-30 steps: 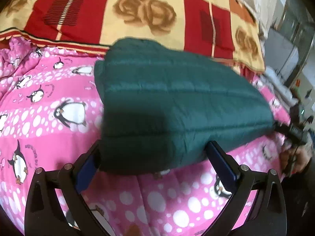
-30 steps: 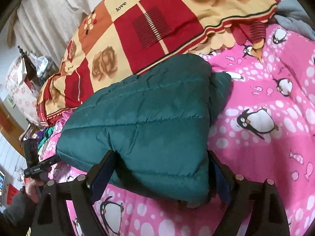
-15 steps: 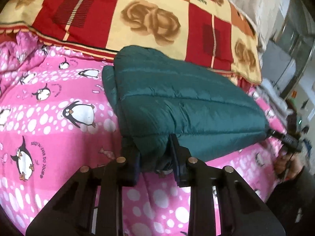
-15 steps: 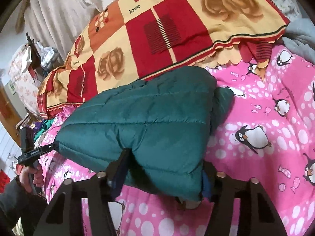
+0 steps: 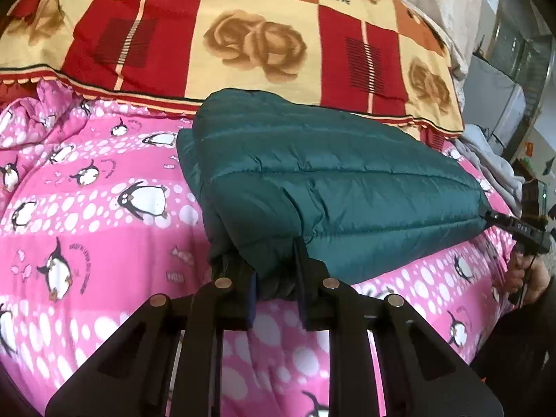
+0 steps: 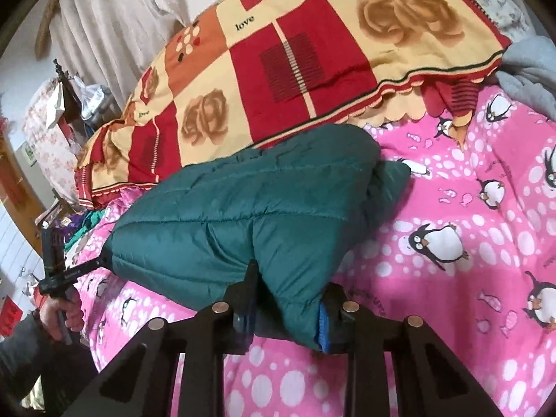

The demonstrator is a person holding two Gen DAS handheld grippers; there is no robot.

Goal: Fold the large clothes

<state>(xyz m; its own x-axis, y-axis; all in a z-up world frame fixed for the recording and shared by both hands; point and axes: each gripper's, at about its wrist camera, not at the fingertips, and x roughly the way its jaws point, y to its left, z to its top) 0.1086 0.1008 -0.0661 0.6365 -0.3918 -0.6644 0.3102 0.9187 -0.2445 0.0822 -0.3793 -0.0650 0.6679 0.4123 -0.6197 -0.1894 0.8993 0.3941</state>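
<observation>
Left tool (image 5: 276, 278): wide a second ago, now closing, clenched on near corner of puffy dark-green quilted jacket (image 5: 340, 180). Right tool (image 6: 288, 307): likewise closing on opposite near corner. Fold lift apparently ready. Jacket: frame centre, bundled, near edge raised off pink penguin-print bed cover (image 5: 104, 215); patchwork rose blanket (image 5: 243, 34) behind.

Folded teal quilted jacket (image 5: 340, 187) (perhaps down-filled) on bed

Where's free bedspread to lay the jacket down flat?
Free: the pink penguin bedspread between the green jacket and its crumpled end; also the strip near the cameras. Crowded: the rose blanket behind the jacket, and grey cloth beyond the bedspread.
</observation>
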